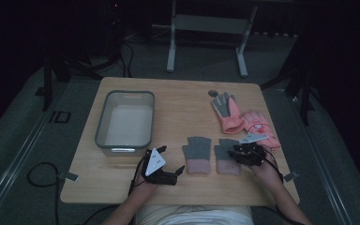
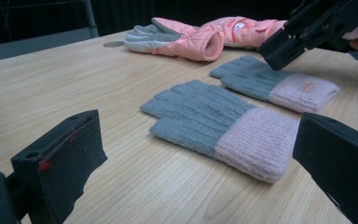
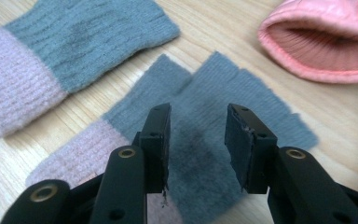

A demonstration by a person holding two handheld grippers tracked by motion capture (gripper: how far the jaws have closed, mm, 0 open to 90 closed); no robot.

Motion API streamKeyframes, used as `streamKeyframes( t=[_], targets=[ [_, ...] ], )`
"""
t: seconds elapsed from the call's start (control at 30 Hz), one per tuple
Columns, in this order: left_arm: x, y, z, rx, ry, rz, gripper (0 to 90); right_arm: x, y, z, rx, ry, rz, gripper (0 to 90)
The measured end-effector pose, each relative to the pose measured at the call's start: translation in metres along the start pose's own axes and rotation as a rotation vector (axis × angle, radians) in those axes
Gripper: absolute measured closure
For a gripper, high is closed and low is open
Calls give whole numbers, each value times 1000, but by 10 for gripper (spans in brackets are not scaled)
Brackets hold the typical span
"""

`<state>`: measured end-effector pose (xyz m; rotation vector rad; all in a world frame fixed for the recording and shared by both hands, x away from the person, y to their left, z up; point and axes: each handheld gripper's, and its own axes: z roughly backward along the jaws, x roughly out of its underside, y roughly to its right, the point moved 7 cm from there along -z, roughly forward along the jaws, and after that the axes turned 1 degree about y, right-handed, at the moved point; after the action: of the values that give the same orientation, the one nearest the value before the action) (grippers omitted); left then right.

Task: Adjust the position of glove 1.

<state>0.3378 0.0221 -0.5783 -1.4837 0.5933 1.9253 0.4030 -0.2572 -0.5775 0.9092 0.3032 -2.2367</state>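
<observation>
Okay, high view, your right gripper (image 1: 246, 153) over the right grey-pink glove (image 1: 227, 158), left gripper (image 1: 165, 172) beside the left grey-pink glove (image 1: 197, 153), left gripper view, your jaws wide apart, empty, right gripper view, jaws parted above the glove's grey palm, not pinching.

Grey tub (image 1: 104, 123) stands left on the desk (image 1: 183, 101); pink gloves (image 1: 243, 119) and round disc (image 1: 213, 93) lie far right
</observation>
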Motion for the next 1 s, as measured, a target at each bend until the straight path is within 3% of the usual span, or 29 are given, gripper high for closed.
streamKeyframes(
  t=[0.17,0.3,0.43,0.5,0.57,0.67,0.87,1.0],
  targets=[
    [0,0,0,1,1,-3,13,11,-2,-13,13,-24,-2,604],
    [0,0,0,1,0,-2,13,13,-3,-13,13,-8,-16,714],
    [0,0,0,0,0,-1,13,11,-6,-14,42,-21,-15,826],
    [0,0,0,1,0,1,13,9,-7,-14,54,-29,-2,851],
    [0,0,0,1,0,3,13,7,-6,-12,50,-33,-28,860],
    [0,0,0,1,0,4,12,-5,-6,-2,40,-3,-35,863],
    [0,0,0,1,0,1,13,-46,-11,32,6,94,-30,863],
    [0,0,0,1,0,2,13,-71,-22,42,-51,134,-32,863]
  ],
)
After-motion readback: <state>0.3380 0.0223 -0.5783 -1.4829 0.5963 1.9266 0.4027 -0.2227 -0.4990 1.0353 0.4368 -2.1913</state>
